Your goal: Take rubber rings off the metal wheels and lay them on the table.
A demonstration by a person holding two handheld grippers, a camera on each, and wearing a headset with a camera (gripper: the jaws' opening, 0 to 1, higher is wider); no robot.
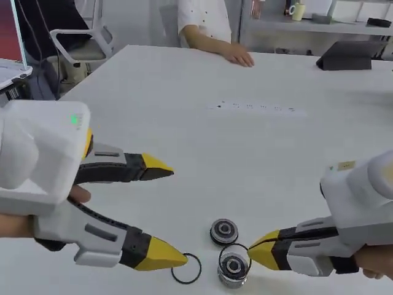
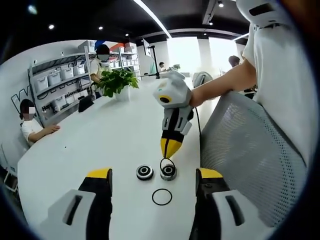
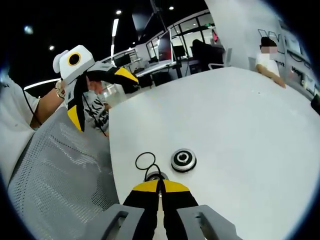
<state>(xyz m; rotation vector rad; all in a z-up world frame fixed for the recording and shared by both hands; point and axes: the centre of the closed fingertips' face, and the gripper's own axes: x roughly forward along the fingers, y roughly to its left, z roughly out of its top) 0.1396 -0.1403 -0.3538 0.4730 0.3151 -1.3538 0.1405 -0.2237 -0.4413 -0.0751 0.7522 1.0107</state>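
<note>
Rubber ring (image 1: pixel 232 245) half off near-edge wheel (image 1: pixel 233 267), R gripper (image 1: pixel 250 251) clamped on it, L gripper (image 1: pixel 178 215) jaws apart, table (image 1: pixel 258 153) open beyond

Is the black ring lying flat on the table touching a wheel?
Apart. The left gripper view shows a strip of bare table between the loose ring and the nearer wheel.

Loose ring (image 1: pixel 186 268) left of near wheel (image 1: pixel 233 268), second wheel (image 1: pixel 224 231) just behind, on table (image 1: pixel 258 160)
</note>
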